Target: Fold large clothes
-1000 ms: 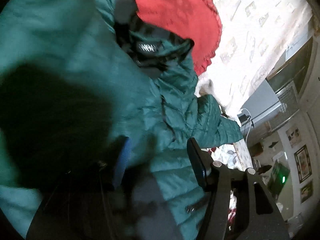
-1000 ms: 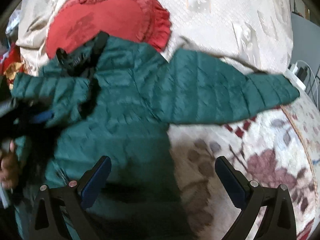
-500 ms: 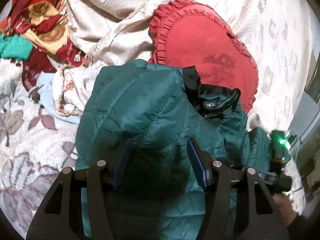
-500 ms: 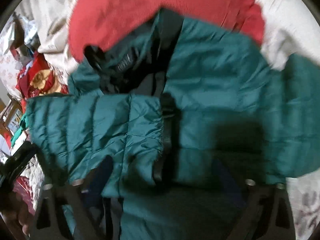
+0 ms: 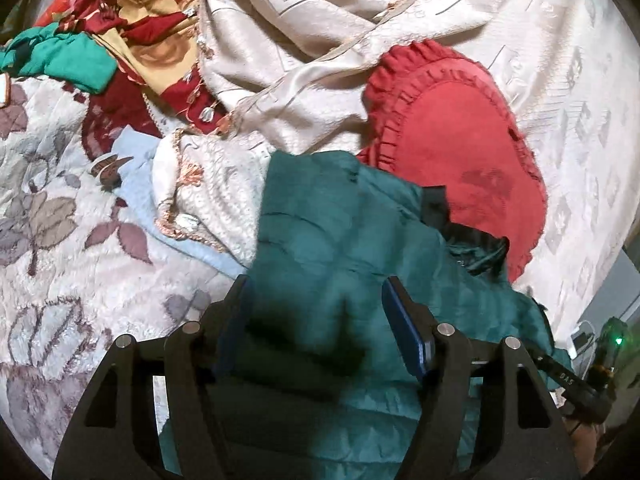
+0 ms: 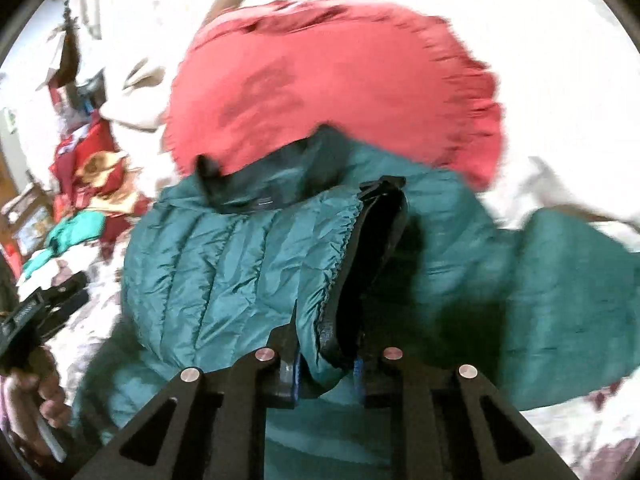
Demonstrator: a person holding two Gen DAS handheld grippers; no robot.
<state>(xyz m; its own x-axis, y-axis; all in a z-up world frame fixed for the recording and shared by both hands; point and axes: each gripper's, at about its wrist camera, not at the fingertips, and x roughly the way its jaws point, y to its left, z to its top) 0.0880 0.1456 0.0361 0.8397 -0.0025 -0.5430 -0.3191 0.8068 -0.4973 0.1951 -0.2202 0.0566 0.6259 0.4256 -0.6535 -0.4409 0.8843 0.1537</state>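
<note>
Pinching the jacket [image 6: 224, 280] cuff edge, right claw [image 6: 326, 364] clamped.

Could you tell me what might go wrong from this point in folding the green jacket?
The right gripper pinches only the thin zipper edge of the green jacket, so the slick fabric could slip free when pulled. The collar lies against the red heart cushion, which may drag along or bunch the fold. The left gripper is open above the jacket, so nothing pins the folded sleeve, which could spring back.
</note>
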